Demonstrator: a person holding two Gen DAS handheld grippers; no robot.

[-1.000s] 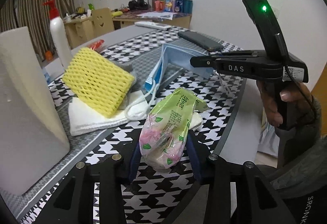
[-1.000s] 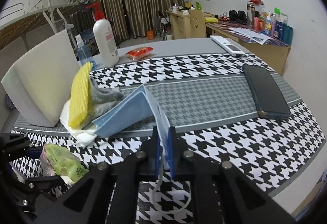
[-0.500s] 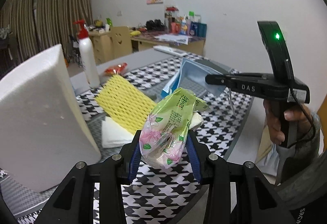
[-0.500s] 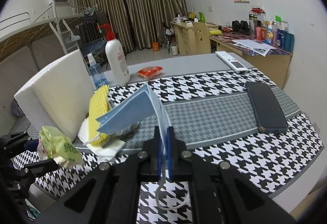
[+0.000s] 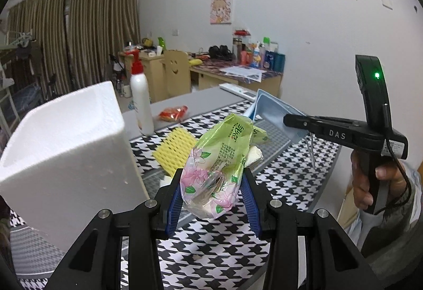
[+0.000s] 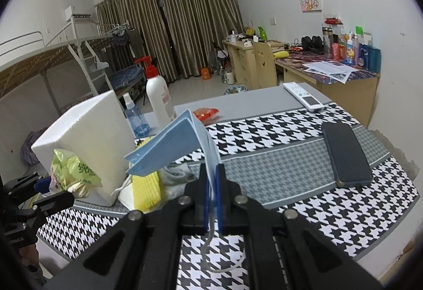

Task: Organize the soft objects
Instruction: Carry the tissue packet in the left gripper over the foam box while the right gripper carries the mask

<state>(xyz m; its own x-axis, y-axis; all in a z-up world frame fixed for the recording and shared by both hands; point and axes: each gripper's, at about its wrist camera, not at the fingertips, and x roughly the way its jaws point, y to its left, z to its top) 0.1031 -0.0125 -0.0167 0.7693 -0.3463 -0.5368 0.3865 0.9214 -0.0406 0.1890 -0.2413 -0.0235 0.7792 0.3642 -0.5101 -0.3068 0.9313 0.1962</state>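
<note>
My left gripper point(image 5: 211, 193) is shut on a green and pink tissue pack point(image 5: 220, 163), held up above the houndstooth table point(image 5: 216, 247). The same tissue pack point(image 6: 72, 171) shows at the left of the right wrist view, in the left gripper point(image 6: 53, 190). My right gripper point(image 6: 211, 200) is shut on the edge of a blue face mask point(image 6: 171, 143), lifted off the table with its ear loop hanging below. The right gripper point(image 5: 286, 120) and the mask point(image 5: 275, 112) appear at the right of the left wrist view. A yellow foam net point(image 5: 174, 151) lies on white and grey cloths point(image 6: 174, 176).
A white foam box point(image 5: 66, 155) stands at the left, close to the tissue pack. Behind it are a white pump bottle point(image 6: 158, 99) and a small blue spray bottle point(image 6: 136, 119). An orange packet point(image 6: 206, 113), a remote point(image 6: 304, 96) and a black phone point(image 6: 345, 155) lie on the table point(image 6: 290, 157).
Both grippers have risen with their loads. The tissue pack came up off the table, and the mask was lifted clear of the cloth pile. The foam box now looks lower and closer.
</note>
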